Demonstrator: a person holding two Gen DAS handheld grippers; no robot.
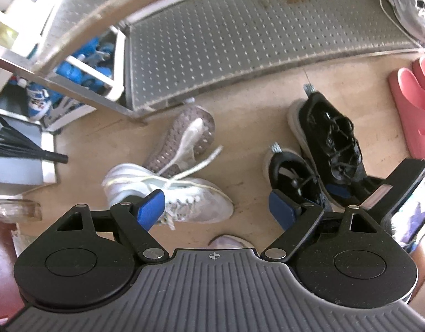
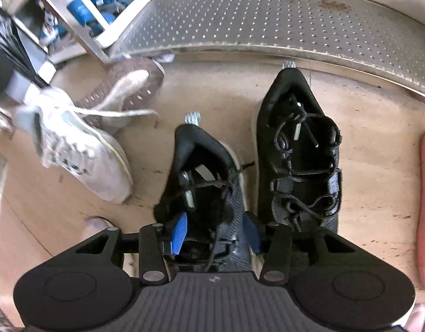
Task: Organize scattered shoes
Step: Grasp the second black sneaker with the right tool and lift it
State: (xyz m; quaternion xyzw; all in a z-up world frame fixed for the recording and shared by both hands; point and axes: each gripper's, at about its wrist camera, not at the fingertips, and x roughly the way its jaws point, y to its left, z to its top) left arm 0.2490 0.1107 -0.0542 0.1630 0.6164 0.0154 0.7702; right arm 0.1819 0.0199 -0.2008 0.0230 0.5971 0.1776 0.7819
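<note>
Gripping the nearer black sneaker (image 2: 204,182) by its tongue and side wall, the right gripper (image 2: 215,233) holds it on the floor beside its mate (image 2: 298,152), while the left gripper (image 1: 216,207) hangs spread wide above two white sneakers (image 1: 171,193), no readable brand or writing anywhere.

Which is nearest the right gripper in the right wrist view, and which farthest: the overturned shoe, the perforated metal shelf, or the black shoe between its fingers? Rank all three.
1. Black shoe: between the fingers of the right gripper, centre.
2. Overturned shoe: sole up on the floor, upper left.
3. Perforated metal shelf: across the top.
</note>
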